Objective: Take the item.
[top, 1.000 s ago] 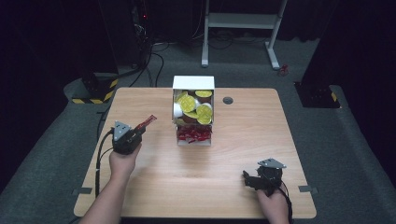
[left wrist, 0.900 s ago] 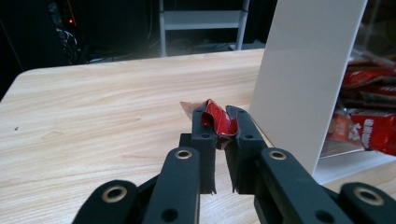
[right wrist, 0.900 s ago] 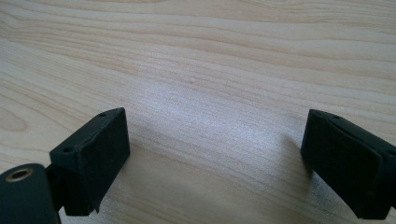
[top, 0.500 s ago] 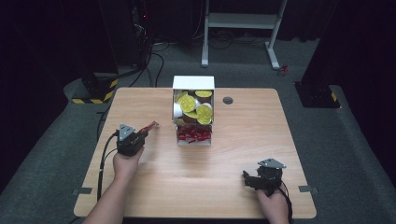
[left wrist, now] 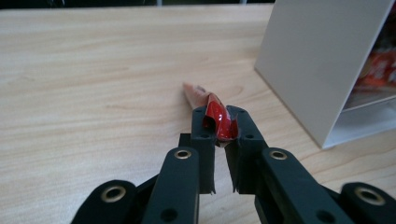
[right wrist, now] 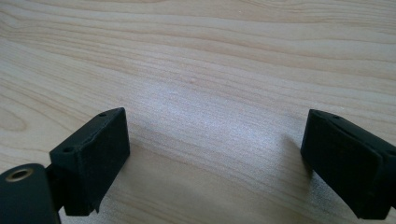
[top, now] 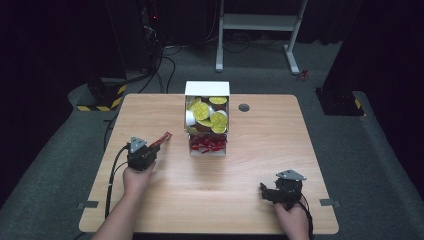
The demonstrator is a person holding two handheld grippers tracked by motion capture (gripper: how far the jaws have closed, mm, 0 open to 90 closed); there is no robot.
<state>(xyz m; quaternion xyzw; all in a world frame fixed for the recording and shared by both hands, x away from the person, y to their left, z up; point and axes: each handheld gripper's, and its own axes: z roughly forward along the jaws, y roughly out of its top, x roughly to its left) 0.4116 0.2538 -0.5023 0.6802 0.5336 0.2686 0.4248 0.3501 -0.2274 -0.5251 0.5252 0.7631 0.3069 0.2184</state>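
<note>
My left gripper [top: 154, 146] is shut on a red sachet [top: 162, 139], low over the wooden table [top: 250, 165] at its left side. In the left gripper view the glossy red sachet [left wrist: 218, 119] is pinched between the black jaws of that gripper [left wrist: 219, 122], its far tip close above the wood. A white display box [top: 207, 118] stands at the table's middle back, with yellow-lidded cups on top and more red sachets [top: 207, 145] in its lower tray. My right gripper [top: 264, 192] rests near the front right, open, its fingers [right wrist: 93, 154] wide apart over bare wood.
The white box's side wall [left wrist: 322, 65] stands just right of the held sachet in the left gripper view. A round grey grommet [top: 244, 107] sits in the table behind the box. Beyond the table lie cables, a white desk frame [top: 260, 30] and dark floor.
The left hand has sunk toward the table with the red sachet still pinched and drawn slightly nearer the front edge. The right hand has not moved.
</note>
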